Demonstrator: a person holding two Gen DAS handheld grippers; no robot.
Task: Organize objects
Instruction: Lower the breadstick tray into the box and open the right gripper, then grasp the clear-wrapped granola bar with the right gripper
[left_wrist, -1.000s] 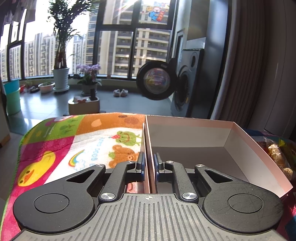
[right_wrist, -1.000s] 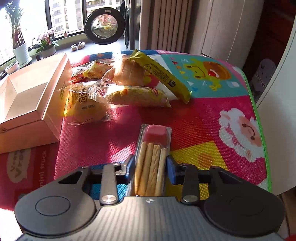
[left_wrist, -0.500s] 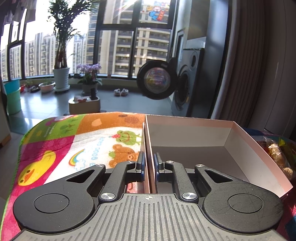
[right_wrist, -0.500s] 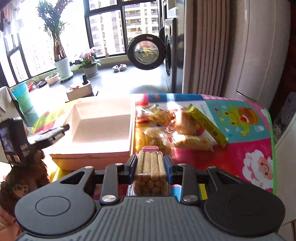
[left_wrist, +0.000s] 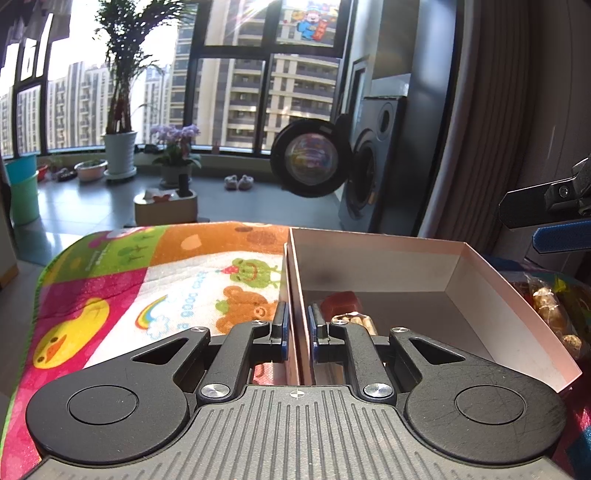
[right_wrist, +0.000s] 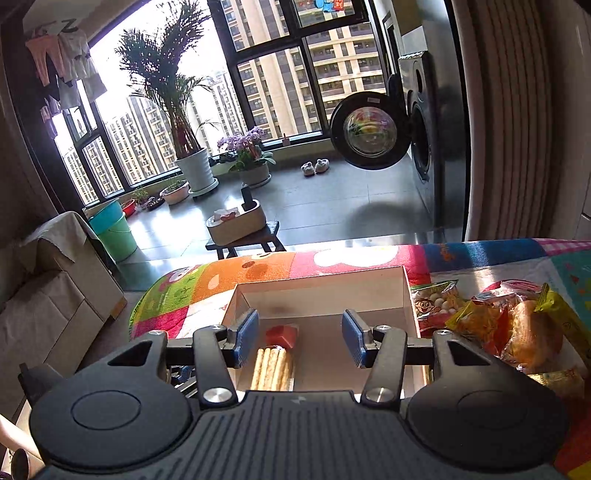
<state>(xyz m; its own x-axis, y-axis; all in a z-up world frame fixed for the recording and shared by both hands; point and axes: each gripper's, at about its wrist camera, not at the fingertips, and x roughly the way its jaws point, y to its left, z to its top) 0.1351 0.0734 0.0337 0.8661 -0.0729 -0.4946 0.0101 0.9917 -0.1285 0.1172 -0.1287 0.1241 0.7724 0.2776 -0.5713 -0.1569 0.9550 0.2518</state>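
The left gripper (left_wrist: 295, 325) pinches the box (left_wrist: 461, 266) wall in its narrow jaws. The right gripper (right_wrist: 299, 338) hangs over the box with jaws wide. The snack (right_wrist: 275, 360) lies inside the box. Other snacks (right_wrist: 517, 325) sit beside it.

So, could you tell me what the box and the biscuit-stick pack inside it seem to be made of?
The box looks like thin matte paperboard: flat, pale pink-white walls with crisp folded corners, one wall pinched by the left gripper. The biscuit-stick pack seems to be clear glossy plastic, since the sticks and red dip show through it, though the open right gripper partly frames it.
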